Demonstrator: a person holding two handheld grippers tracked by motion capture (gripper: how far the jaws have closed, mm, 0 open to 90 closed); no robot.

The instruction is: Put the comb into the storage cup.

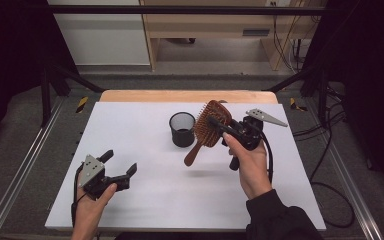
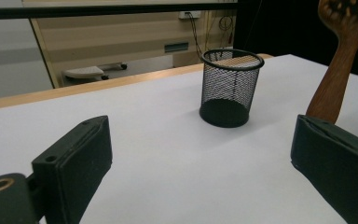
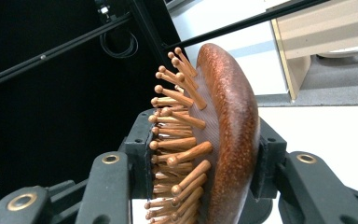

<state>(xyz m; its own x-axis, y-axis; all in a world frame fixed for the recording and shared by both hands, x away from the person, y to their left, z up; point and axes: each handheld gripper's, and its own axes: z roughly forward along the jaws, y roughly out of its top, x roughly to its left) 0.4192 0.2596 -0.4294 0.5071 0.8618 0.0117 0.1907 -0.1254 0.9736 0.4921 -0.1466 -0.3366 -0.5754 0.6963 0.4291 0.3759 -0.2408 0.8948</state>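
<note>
White desk (image 1: 145, 200) is carrying a black mesh cup (image 1: 182, 129). Your right gripper (image 1: 223, 129) is clamping the wooden hairbrush (image 1: 211, 125) by its head, above the desk beside the cup; bristles could slip. Your left gripper (image 1: 118, 166) is gaping, holding nothing.
</note>
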